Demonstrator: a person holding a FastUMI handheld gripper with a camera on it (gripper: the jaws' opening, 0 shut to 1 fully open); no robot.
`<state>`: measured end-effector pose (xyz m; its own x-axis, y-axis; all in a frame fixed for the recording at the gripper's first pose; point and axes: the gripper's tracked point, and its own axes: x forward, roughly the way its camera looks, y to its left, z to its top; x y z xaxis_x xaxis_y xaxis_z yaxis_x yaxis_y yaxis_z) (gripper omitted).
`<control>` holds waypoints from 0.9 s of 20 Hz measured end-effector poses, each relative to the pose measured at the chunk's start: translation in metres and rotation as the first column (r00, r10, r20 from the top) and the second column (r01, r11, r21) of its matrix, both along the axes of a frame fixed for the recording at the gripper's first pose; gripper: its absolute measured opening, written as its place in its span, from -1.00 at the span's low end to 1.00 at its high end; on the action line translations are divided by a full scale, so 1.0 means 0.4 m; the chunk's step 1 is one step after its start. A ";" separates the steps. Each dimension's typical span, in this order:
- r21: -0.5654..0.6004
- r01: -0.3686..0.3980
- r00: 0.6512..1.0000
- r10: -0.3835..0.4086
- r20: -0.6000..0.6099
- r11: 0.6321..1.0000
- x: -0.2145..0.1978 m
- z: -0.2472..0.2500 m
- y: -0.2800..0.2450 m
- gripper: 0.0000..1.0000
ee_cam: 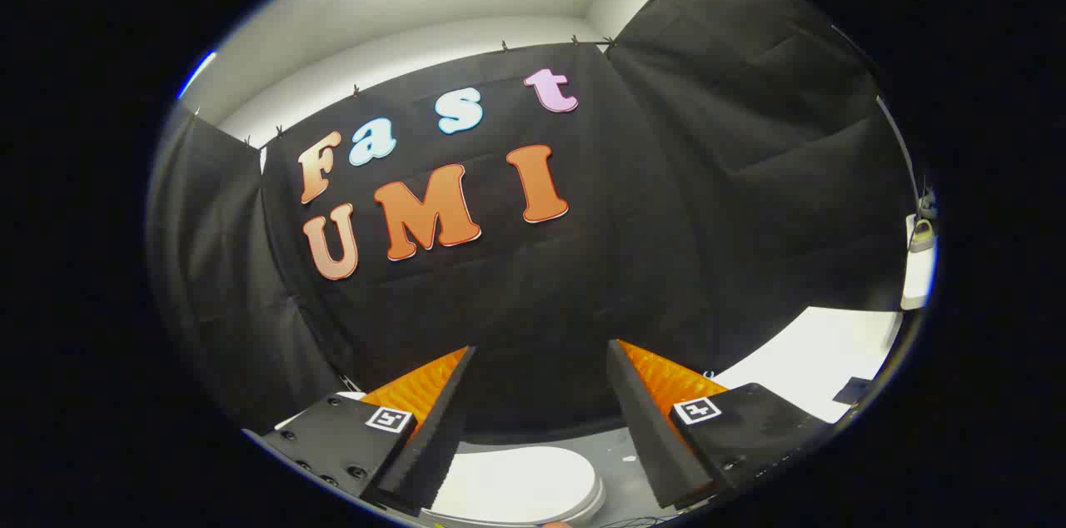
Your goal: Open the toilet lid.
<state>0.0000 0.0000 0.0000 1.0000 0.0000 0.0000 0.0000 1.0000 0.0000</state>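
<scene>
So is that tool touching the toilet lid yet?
Apart. In the gripper view the tool hangs open above the white toilet lid, its fingers clear of it.

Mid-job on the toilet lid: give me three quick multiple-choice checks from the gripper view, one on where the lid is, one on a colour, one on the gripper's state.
1. Where is the toilet lid relative to the fingers?
A. Clamped between them
B. Below, seen through the gap between them
C. Raised against the cloth wall

2. What colour are the ribbed finger pads?
A. Orange
B. Blue
C. Green

3. How is the gripper standing?
A. Shut on the lid
B. Shut on nothing
C. Open, holding nothing

Answers:
1 B, the white lid lies flat beneath the fingers, showing in their gap.
2 A, both pads show orange.
3 C, the fingers stand wide apart with only black cloth behind the gap.
</scene>
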 end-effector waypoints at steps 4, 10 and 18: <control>-0.083 0.024 0.999 -0.021 0.040 0.996 -0.021 0.038 0.002 0.96; -0.142 0.049 0.997 -0.041 0.059 0.989 -0.027 0.054 -0.007 0.96; -0.105 0.014 1.000 -0.013 0.010 0.994 -0.004 0.004 0.010 0.96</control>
